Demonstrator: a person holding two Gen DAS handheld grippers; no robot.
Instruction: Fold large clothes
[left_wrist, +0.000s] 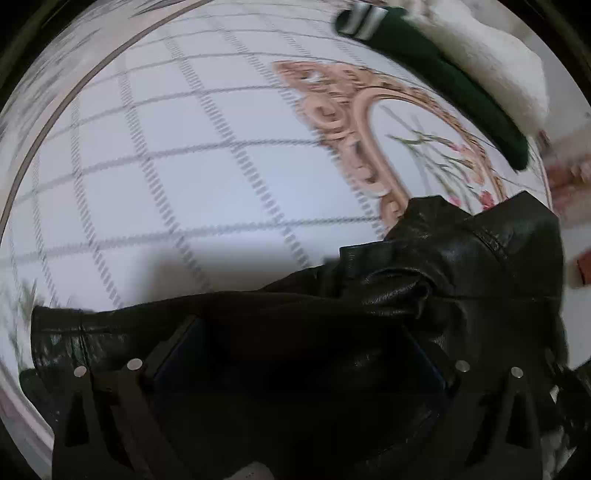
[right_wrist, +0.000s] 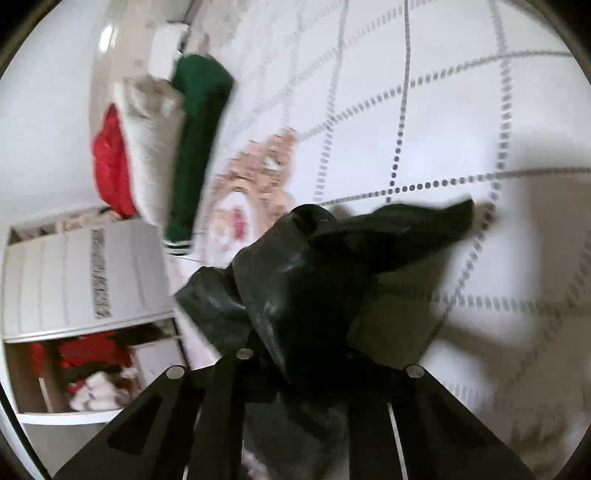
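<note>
two grippers share one black leather jacket (left_wrist: 461, 266), and no brand, label or readable writing shows on it or anywhere else; the dark strip of marks on the white cabinet (right_wrist: 85, 280) is too blurred to read. the jacket is glossy, creased and bunched, with a stitched seam along one panel, and it hangs above the white bedcover (left_wrist: 166, 184), which carries a grey dotted grid and a peach scroll frame around a floral print. the left gripper (left_wrist: 295, 369) is buried under the leather, which drapes over both fingers, so whether it is clamped cannot be told. the right gripper (right_wrist: 295, 365) is pinched on a thick fold of the jacket, one sleeve trailing out to the right. at the far edge of the bed lie a folded dark green garment (right_wrist: 195, 147) with white stripes, a cream fleecy one (right_wrist: 151, 147) and a red one (right_wrist: 110, 170), stacked side by side.
</note>
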